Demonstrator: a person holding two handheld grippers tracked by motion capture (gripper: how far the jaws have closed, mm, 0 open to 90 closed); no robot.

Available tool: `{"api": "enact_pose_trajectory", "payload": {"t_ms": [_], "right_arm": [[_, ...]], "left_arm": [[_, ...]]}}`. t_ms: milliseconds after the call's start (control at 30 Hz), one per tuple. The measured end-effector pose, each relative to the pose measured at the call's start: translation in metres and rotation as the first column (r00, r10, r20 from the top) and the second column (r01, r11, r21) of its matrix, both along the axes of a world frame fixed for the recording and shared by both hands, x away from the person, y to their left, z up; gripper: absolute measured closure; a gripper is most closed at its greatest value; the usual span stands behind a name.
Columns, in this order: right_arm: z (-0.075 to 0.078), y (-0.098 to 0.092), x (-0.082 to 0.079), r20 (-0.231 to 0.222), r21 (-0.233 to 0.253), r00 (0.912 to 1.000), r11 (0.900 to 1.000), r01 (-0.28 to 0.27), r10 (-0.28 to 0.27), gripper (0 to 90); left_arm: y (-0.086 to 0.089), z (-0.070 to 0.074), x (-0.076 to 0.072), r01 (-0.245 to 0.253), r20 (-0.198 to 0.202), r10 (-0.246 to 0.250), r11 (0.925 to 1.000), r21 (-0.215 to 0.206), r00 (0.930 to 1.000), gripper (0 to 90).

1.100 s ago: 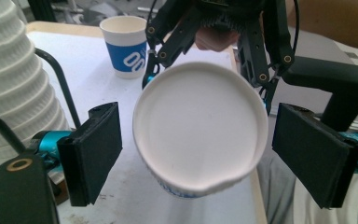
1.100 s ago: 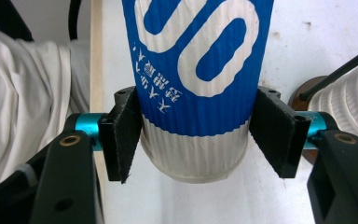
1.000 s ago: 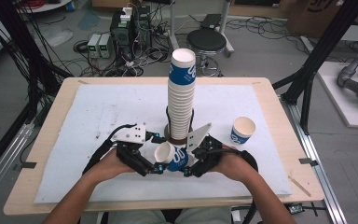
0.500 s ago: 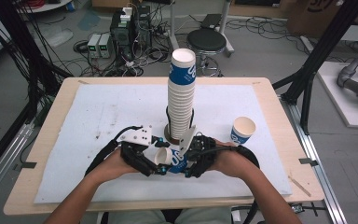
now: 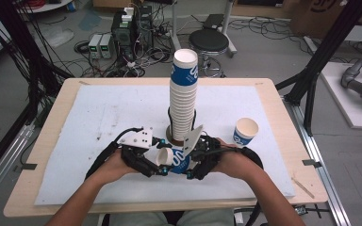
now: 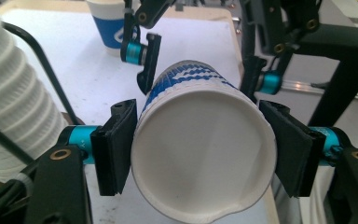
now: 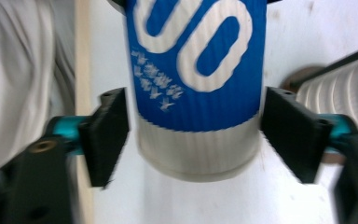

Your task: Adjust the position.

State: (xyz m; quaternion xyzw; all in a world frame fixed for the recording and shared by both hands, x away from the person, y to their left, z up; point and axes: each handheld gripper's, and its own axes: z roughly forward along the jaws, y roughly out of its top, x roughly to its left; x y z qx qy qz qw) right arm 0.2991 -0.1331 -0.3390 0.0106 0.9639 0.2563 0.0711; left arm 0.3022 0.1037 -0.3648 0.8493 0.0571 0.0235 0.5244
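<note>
The right gripper view is motion-blurred, and its top edge cuts off the upper part of the blue-and-white cup (image 7: 198, 88). In the left gripper view, the picture's left edge crops the cup stack (image 6: 14, 98), and the lone cup (image 6: 109, 25) loses its rim at the top.

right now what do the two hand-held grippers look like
Both the left hand-held gripper and the right hand-held gripper are black frames with flat black pads, teal cylinders behind them, grey perforated three-cornered top plates and black trailing cables. The forearms are bare of sleeves.
</note>
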Motion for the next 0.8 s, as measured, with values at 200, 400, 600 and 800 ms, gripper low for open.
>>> {"api": "enact_pose_trajectory", "payload": {"t_ms": [200,400,600,800], "right_arm": [[-0.002,-0.027,0.001,-0.046,0.256,0.9981,0.965,0.053,-0.042,21.0],[-0.009,-0.052,0.001,-0.091,0.465,0.9913,0.876,0.127,-0.096,21.0],[-0.02,-0.066,-0.001,-0.123,0.567,0.9842,0.805,0.175,-0.127,20.1],[-0.032,-0.067,-0.006,-0.14,0.599,0.9866,0.786,0.152,-0.084,20.1]], "left_arm": [[0.012,-0.006,0.001,-0.012,-0.02,0.01,0.9947,-0.102,0.9998,30.9],[0.02,-0.011,0.0,-0.003,-0.015,0.0,0.9828,-0.185,0.9999,30.8],[0.026,-0.012,0.0,-0.003,-0.008,0.001,0.9682,-0.25,1.0,30.8],[0.029,-0.013,-0.001,0.014,-0.005,-0.016,0.9569,-0.29,0.9999,30.8]]}}
